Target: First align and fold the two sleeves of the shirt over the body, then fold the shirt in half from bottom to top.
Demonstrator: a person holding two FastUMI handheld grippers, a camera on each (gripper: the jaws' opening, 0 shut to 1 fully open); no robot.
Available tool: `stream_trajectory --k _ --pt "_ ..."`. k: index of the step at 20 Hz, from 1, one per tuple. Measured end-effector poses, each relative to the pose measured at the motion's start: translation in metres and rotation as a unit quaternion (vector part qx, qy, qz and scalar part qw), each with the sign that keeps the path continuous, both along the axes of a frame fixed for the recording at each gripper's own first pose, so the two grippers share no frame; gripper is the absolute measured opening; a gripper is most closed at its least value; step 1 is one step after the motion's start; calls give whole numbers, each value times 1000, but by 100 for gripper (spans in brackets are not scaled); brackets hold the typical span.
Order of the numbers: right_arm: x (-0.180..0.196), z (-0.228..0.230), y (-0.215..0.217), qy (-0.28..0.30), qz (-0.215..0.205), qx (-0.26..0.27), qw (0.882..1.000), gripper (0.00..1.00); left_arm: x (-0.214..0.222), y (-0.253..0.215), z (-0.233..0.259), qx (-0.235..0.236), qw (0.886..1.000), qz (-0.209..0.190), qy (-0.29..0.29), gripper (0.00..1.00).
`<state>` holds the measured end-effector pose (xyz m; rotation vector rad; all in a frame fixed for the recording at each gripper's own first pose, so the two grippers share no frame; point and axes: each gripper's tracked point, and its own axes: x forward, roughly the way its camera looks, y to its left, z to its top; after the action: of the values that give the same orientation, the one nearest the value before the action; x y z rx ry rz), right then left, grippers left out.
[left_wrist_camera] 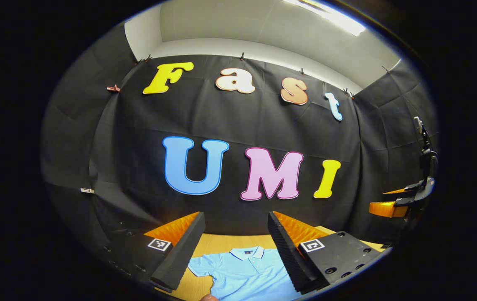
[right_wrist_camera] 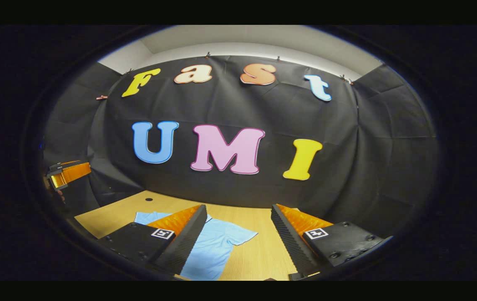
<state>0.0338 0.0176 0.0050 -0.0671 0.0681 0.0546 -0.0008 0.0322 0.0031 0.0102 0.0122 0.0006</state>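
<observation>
The shirt [left_wrist_camera: 247, 271] lies flat, collar toward the booth wall, under both grippers' spread, empty fingers [left_wrist_camera: 180, 246].

Light blue shirt [left_wrist_camera: 244, 271] on tan wooden table [right_wrist_camera: 259, 251].

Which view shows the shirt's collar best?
The left gripper view: the collar faces the camera between that gripper's spread fingers, with the placket below it. The right gripper view shows the shirt from the side, one sleeve spread on the table, its collar hidden behind a finger.

Bare table [right_wrist_camera: 259, 251] right of the shirt [right_wrist_camera: 217, 242].
</observation>
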Motion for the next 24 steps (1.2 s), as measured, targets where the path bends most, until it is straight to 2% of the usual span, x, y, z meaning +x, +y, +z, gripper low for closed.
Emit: stream_trajectory --k 5,10,15,20,22,24 --pt "27 -5 2 22 12 2 1000 97 3 14 -5 -12 1000 1 10 96" --pt "69 -40 -1 63 21 -17 998 97 7 25 -16 -4 999 20 26 97" --pt "133 -103 -12 117 34 -26 992 97 26 37 -33 14 996 68 60 97" --pt "218 -178 -35 177 31 -13 984 97 58 53 -42 18 989 123 83 97" --pt "245 -224 -45 219 23 -9 975 97 73 59 -48 23 984 152 88 96" --pt "267 -268 -52 256 24 4 967 96 86 50 -63 17 981 159 112 97"
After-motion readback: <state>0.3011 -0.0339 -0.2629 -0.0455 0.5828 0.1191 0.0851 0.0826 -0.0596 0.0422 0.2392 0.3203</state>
